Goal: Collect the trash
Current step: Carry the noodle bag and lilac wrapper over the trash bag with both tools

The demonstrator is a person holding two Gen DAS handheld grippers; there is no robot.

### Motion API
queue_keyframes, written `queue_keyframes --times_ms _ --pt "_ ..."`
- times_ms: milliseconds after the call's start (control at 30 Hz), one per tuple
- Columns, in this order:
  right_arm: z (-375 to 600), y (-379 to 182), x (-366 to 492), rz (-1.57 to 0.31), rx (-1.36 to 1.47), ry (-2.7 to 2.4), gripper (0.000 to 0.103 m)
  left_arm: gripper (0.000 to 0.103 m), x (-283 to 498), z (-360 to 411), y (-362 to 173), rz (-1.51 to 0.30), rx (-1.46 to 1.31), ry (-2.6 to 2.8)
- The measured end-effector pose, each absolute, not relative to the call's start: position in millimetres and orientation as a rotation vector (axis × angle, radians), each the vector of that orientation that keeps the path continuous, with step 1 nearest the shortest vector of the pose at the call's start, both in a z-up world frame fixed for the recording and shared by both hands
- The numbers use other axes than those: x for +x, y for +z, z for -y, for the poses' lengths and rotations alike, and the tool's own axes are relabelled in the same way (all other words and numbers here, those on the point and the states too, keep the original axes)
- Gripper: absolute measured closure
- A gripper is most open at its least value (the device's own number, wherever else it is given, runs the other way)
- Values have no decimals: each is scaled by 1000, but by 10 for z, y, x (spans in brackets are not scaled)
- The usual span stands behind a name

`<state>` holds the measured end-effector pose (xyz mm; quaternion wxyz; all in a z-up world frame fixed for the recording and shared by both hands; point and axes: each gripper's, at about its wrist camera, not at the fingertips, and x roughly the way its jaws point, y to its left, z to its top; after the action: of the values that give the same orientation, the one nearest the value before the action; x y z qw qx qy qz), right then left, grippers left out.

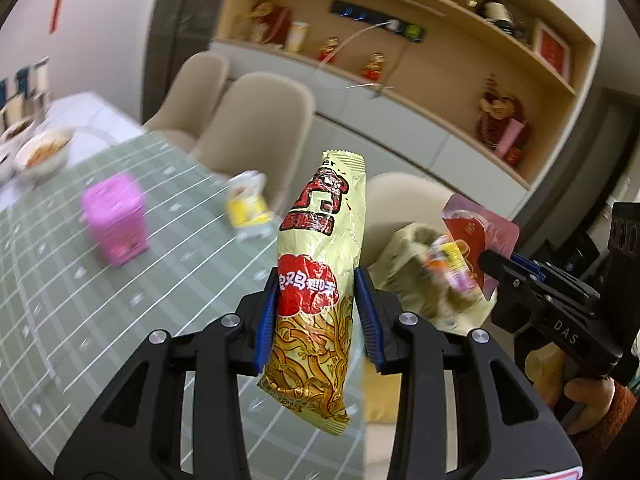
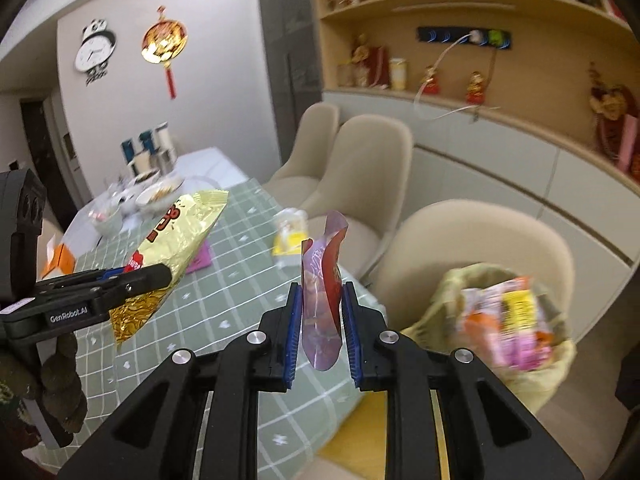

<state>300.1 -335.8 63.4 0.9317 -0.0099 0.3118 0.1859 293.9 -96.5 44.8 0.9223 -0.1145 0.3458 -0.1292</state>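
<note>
While my left claw (image 1: 316, 312) grips the yellow snack bag (image 1: 320, 276), my right claw (image 2: 320, 332) pinches a red wrapper (image 2: 322, 304) above the bench (image 2: 224, 300), trash bag (image 2: 500, 320) at 3 o'clock.

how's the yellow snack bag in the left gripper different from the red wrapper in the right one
The yellow snack bag is long, with red patches and printed noodles; the red wrapper is shorter, pinkish-purple on one face.
The snack bag looks crinkled but full-bodied; the wrapper is a thin sheet curled along its length.
The snack bag sticks out well past both ends of the left gripper pads; the wrapper reaches less far from the right gripper.
Both are held up off the table between closed jaws.
</note>
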Motion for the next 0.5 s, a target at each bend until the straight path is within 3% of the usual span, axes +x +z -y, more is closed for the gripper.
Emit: queue_keyframes --times_ms 300,500 --pt "4369 844 3156 -564 28 253 83 69 3462 1849 664 -677 -203 -406" --pt "4945 829 3266 -531 60 187 83 69 3864 2518 524 -734 -168 -515"
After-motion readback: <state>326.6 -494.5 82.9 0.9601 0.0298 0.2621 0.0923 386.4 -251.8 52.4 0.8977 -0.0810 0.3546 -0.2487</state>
